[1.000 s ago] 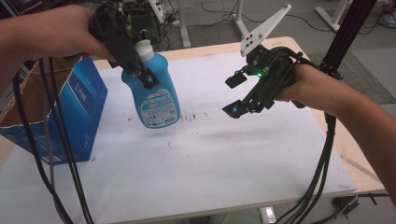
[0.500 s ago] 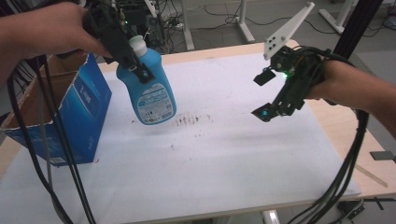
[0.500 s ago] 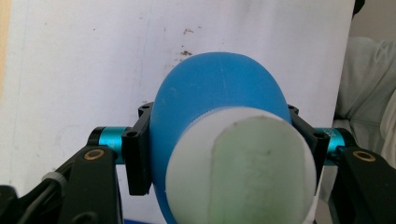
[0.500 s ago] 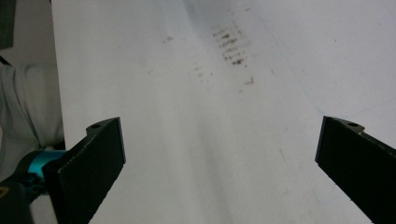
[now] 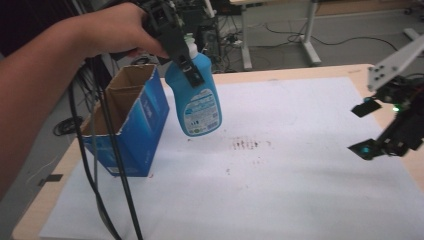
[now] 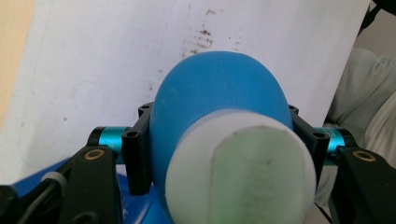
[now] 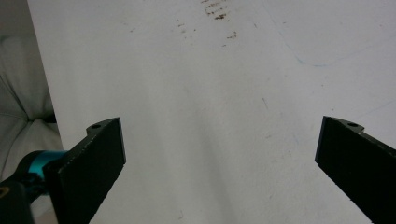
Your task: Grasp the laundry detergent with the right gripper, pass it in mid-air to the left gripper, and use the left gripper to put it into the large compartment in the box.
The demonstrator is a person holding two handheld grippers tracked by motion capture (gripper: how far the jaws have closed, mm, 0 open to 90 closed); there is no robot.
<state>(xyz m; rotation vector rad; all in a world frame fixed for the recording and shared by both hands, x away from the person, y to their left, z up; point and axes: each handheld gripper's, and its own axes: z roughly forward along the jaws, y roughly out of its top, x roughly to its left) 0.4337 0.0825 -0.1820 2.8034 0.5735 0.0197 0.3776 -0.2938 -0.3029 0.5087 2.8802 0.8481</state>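
An open blue cardboard box [image 5: 131, 125] stands at the worktop's [image 5: 300, 200] left, just beside it the left gripper [image 5: 182, 62] holds a blue bottle [image 5: 197, 100] by its neck, lifted off the white sheet [image 5: 280, 190], while the right gripper's [image 5: 372, 129] jaws stand wide apart, empty.

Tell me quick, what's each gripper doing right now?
Left gripper: shut on the blue plastic detergent bottle with a white cap, held above the table.
Right gripper: open, holding nothing.

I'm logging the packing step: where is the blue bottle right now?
In the high view, the blue bottle hangs above the table, clamped in the left hand-held gripper, just right of the open blue box.
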